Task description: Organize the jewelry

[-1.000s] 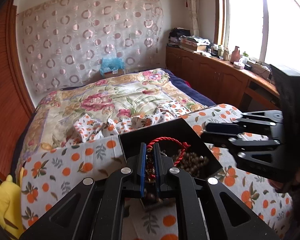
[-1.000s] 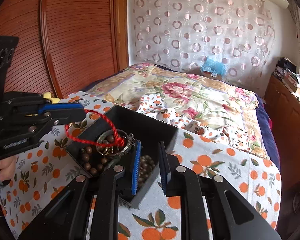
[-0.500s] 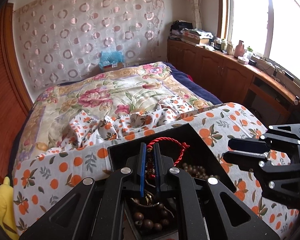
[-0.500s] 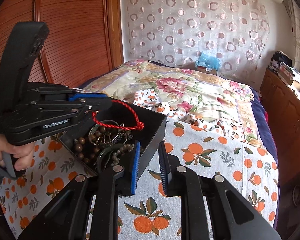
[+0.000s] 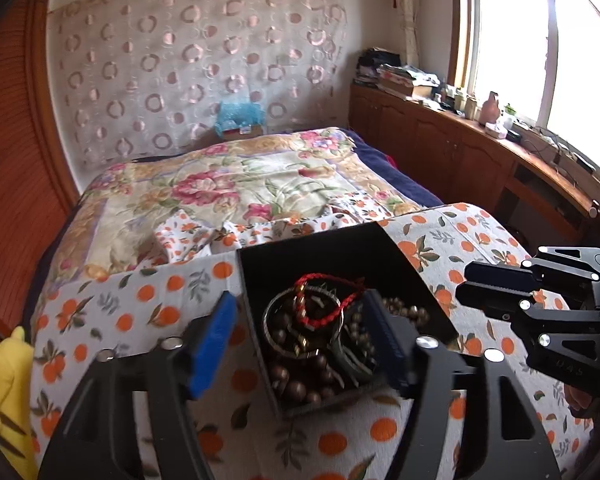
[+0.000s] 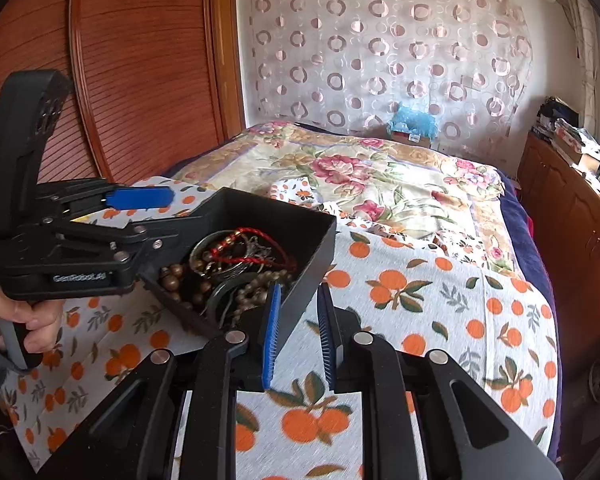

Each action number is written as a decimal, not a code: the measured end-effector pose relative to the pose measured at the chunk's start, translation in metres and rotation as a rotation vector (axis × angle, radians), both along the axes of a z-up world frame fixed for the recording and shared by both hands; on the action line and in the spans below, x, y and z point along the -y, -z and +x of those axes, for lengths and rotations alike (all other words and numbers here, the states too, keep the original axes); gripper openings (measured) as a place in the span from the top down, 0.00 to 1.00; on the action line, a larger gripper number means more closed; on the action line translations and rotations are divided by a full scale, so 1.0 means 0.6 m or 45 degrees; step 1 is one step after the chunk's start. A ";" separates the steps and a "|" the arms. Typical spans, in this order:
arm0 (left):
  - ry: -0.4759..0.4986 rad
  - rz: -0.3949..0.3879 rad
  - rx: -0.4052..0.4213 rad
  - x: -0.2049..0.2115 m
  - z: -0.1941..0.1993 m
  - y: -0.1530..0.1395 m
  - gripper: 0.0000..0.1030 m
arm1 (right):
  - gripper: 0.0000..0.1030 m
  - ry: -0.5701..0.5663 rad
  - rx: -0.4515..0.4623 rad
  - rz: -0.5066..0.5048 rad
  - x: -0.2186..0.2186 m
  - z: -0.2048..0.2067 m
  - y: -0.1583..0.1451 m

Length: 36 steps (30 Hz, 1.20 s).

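A black open box (image 5: 324, 252) (image 6: 316, 236) sits on the orange-print cloth. A red cord bracelet (image 5: 328, 304) (image 6: 256, 248) lies on top of brown bead strings (image 5: 296, 388) and metal bangles inside it. My left gripper (image 5: 304, 340) is open wide, its blue pads either side of the box's near part, and holds nothing. My right gripper (image 6: 298, 332) is partly open, one pad inside and one outside the box's near corner wall, with a gap on both sides.
The orange-print cloth (image 6: 440, 300) covers the near part of a bed with a floral quilt (image 5: 260, 184). A yellow plush toy (image 5: 4, 380) lies at the left edge. Wooden cabinets (image 5: 440, 148) run along the right wall under the window.
My left gripper has opened and let go of the red cord bracelet, which now lies in the box. The right gripper stays at the box corner.
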<state>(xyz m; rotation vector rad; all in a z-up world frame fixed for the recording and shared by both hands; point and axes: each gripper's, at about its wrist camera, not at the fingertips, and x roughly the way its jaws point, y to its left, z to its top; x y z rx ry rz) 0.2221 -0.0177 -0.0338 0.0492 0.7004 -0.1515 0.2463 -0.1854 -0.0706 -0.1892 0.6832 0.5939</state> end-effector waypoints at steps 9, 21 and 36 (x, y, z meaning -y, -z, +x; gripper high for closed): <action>-0.104 -0.002 0.058 -0.024 -0.080 -0.024 0.08 | 0.46 0.064 0.027 0.053 0.015 -0.056 -0.019; -0.217 -0.011 0.124 -0.044 -0.173 -0.060 0.08 | 0.03 0.207 0.123 0.107 0.036 -0.130 -0.060; -0.226 -0.034 0.224 -0.031 -0.285 -0.100 0.08 | 0.03 0.276 0.261 0.192 0.061 -0.246 -0.112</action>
